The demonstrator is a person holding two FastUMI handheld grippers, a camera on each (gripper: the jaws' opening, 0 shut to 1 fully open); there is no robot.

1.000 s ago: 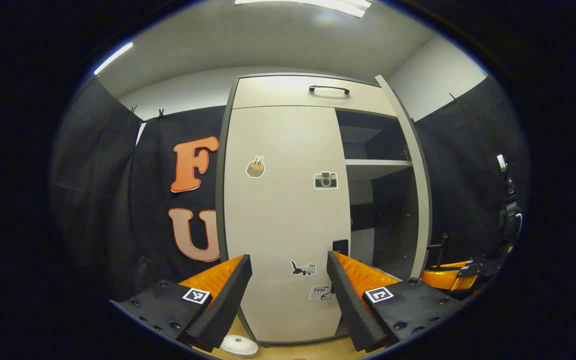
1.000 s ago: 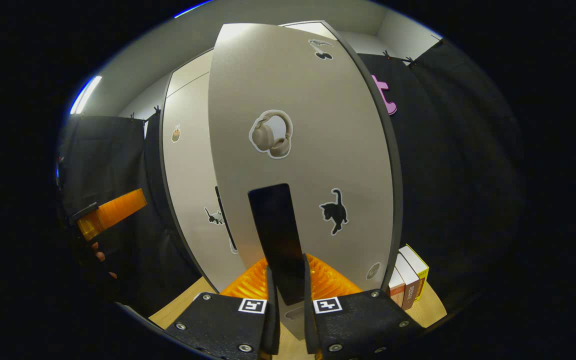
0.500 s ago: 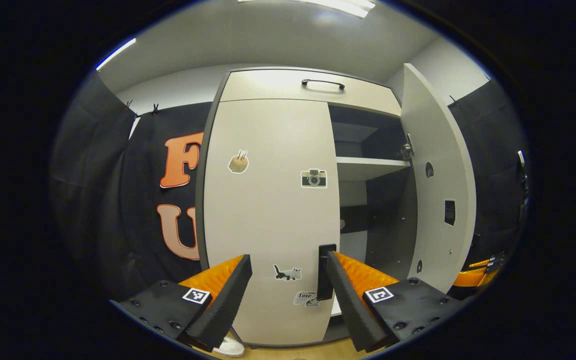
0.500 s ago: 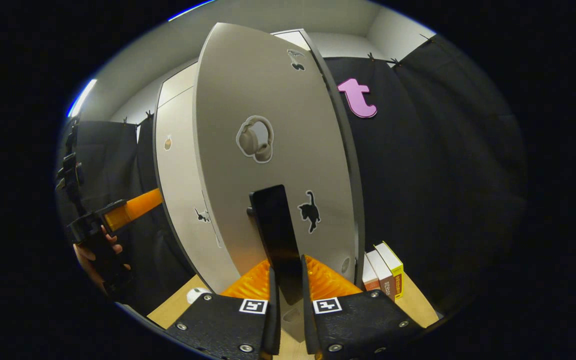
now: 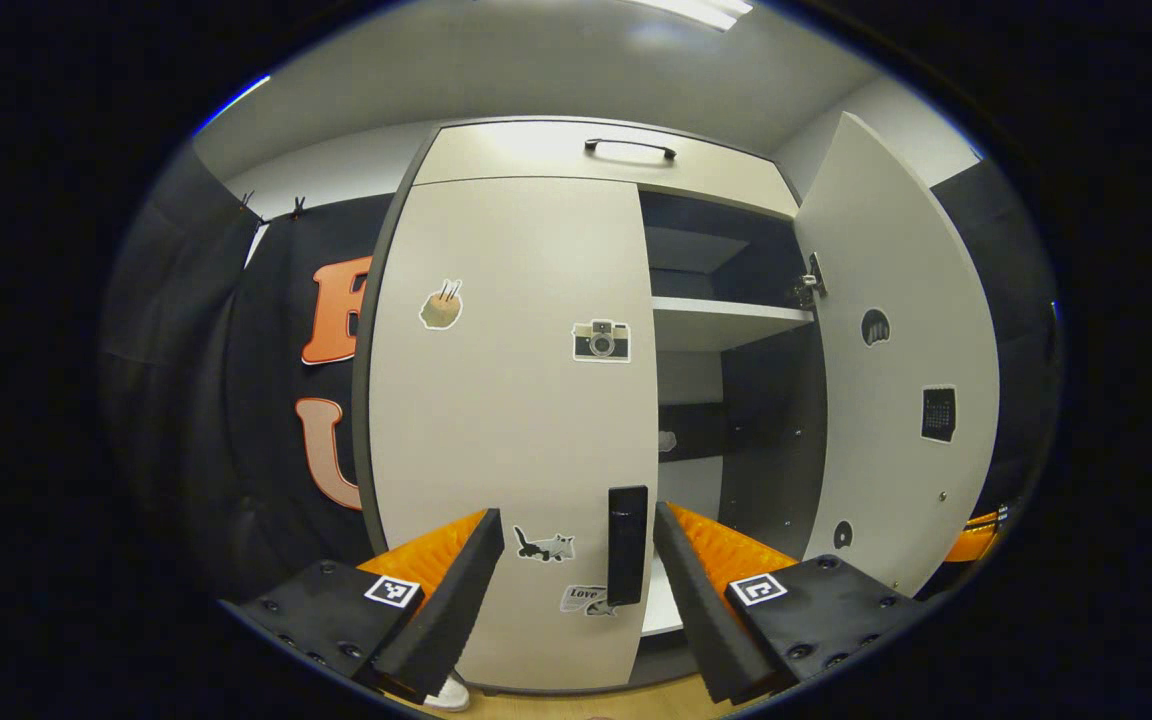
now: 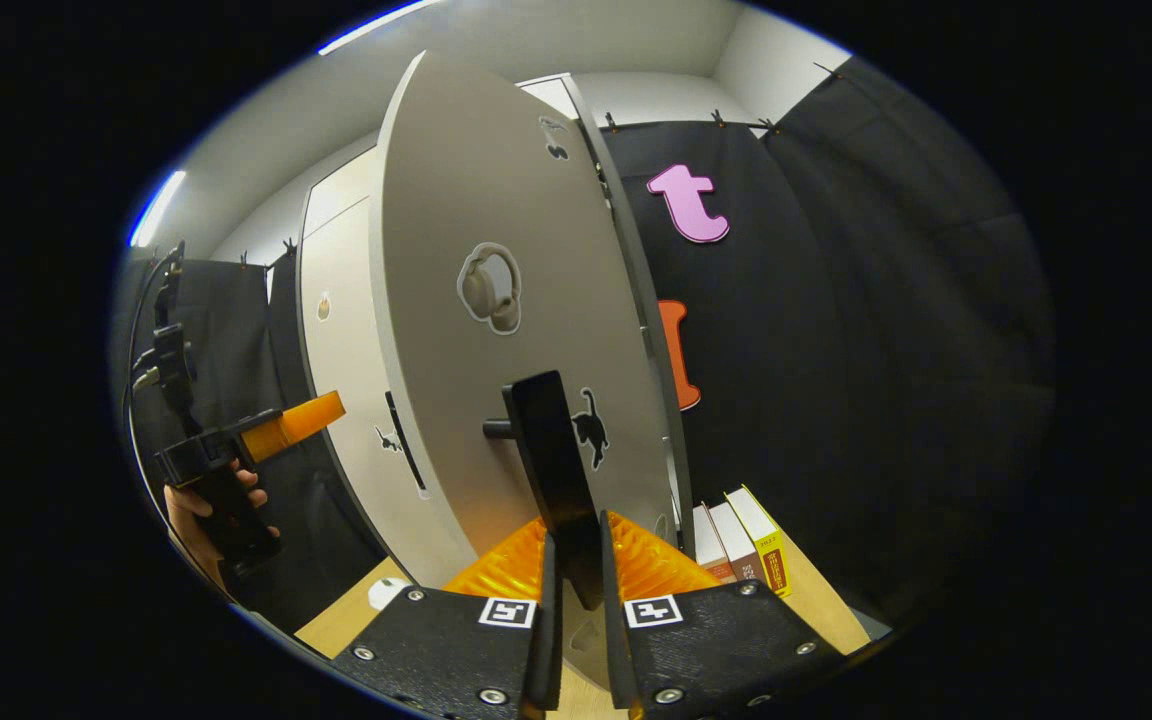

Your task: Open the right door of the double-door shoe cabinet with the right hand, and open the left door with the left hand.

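The pale shoe cabinet's left door (image 5: 506,400) is closed and carries stickers, with a black vertical handle (image 5: 626,545) near its right edge. My left gripper (image 5: 576,590) is open a short way in front of it, and the handle appears between its fingers, nearer the right one. The right door (image 5: 896,380) stands swung wide, showing a shelf (image 5: 726,315) inside. In the right gripper view, my right gripper (image 6: 574,590) is shut on the right door's black handle (image 6: 548,460). The left gripper (image 6: 271,432) is seen farther off at left, held by a hand (image 6: 206,505).
Three upright books (image 6: 741,540) stand on the wooden floor by the cabinet's right side. A small white object (image 5: 451,692) lies on the floor below the left door. A top panel with a black bar handle (image 5: 631,148) spans the cabinet.
The right door has swung from edge-on to wide open with my right gripper holding its handle. My left gripper has shifted, so the left door's handle now sits between its fingers.
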